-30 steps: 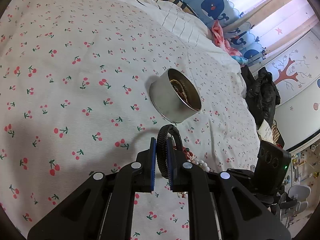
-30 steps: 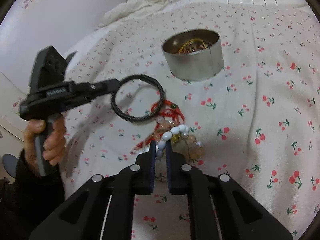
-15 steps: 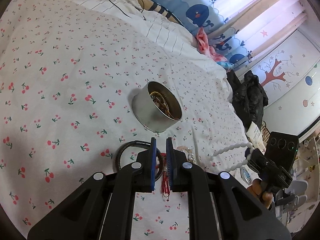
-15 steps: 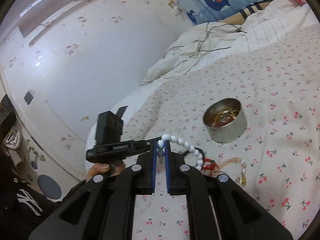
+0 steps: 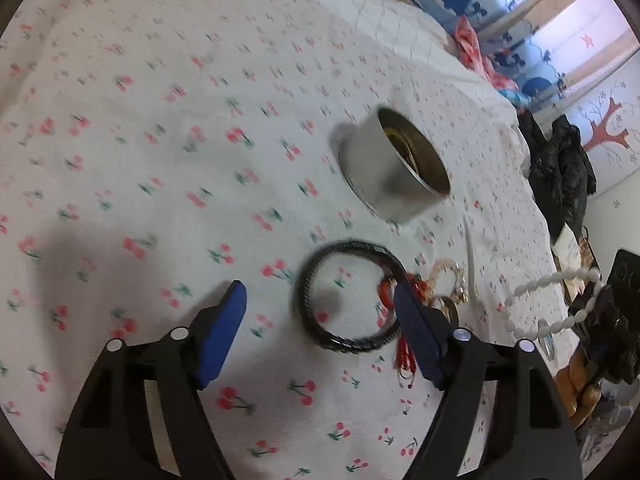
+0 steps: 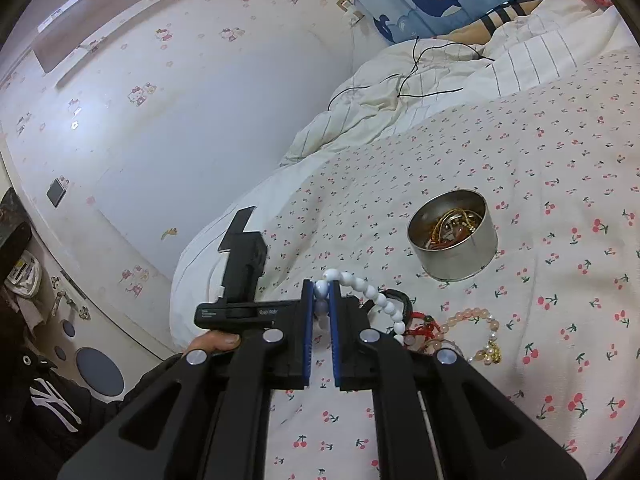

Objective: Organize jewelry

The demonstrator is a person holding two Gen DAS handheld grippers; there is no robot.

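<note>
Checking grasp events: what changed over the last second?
Left tongs just opened and dropped the black bracelet onto the bedsheet, near the tin. Right tongs lifted the white bead bracelet off the pile. Tin unmoved.

The left gripper (image 5: 320, 308) had just been opening; its blue pads (image 5: 222, 332) stood wide apart, nothing pressed between them. A black bracelet (image 5: 348, 296) lay flat on the cherry-print bedsheet (image 5: 160, 140). At one o'clock from it stood a round metal tin (image 5: 392, 172). At three o'clock hung a white bead strand (image 5: 548, 304).
</note>
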